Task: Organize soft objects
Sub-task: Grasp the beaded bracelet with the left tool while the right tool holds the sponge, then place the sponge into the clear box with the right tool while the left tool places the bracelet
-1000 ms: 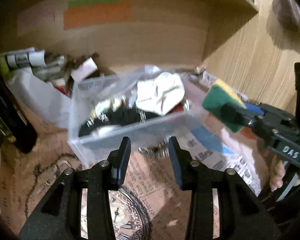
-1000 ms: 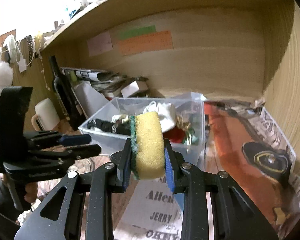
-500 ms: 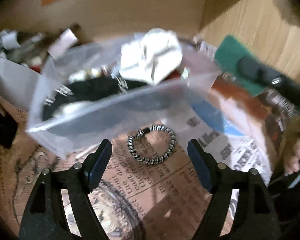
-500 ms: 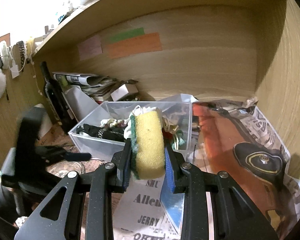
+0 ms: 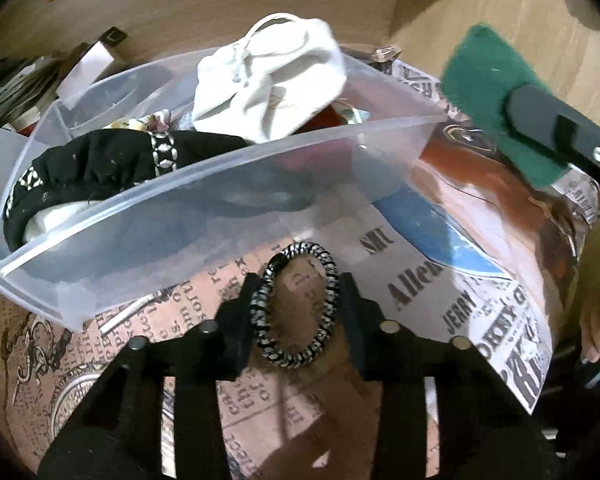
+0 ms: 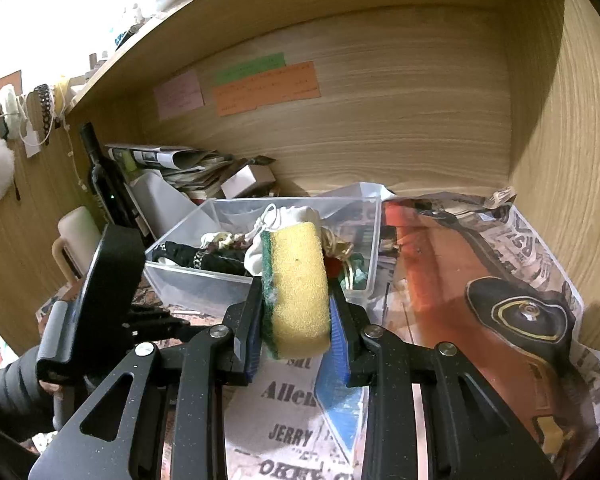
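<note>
The left tool (image 5: 298, 312) brackets but does not yet pinch the black-and-white striped hair tie (image 5: 296, 305) lying on the desk just before the clear plastic bin (image 5: 204, 216), the right tool (image 6: 296, 300) squeezes the yellow-and-green sponge (image 6: 298, 284) nearby, so both seemingly remain unbinned.

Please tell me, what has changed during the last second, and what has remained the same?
The left gripper moved forward and down toward the clear plastic bin, opened wide, then narrowed around the black-and-white hair tie lying on the newspaper; a firm grip is not certain. The right gripper stays shut on the yellow-green sponge, near the bin.
</note>
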### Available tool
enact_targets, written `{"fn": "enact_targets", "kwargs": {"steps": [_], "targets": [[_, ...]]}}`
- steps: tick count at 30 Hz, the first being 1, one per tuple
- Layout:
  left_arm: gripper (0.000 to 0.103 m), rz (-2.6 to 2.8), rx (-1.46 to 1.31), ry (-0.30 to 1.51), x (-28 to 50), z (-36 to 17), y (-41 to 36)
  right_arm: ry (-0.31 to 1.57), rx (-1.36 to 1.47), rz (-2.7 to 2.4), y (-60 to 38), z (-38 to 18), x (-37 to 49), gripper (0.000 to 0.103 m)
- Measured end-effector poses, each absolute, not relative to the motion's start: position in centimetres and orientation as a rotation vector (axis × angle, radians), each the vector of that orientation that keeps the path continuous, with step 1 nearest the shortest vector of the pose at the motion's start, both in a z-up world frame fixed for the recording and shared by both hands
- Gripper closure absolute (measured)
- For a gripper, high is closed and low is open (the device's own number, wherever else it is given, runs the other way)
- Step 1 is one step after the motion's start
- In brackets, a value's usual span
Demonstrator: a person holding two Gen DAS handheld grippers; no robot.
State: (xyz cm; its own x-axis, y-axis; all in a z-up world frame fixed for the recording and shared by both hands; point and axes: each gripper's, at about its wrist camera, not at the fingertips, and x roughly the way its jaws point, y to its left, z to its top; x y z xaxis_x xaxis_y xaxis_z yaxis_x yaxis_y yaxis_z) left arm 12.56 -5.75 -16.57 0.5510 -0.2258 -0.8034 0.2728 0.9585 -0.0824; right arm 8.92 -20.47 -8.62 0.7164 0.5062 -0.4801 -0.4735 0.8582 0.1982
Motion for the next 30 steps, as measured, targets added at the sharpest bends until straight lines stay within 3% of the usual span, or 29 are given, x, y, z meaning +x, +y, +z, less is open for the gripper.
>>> {"fn": "enact_targets", "kwargs": {"steps": [13, 19, 30], "targets": [[0.073, -0.295, 0.032, 0.743, 8.1, -10.2, -4.7, 0.519, 0.047, 0.538, -20.1, -7.7, 9.4, 0.077], [0.073, -0.247, 0.014, 0.634, 9.8, -6.5, -3.0, 0.509, 0.019, 0.573, -18.5, -6.9, 10.9, 0.077], [0.073, -0.161, 0.001, 0.688, 15.8, -7.2, 0.8, 0.609, -0.097, 0.655, -13.4, -8.8, 14.6, 0.077]]}}
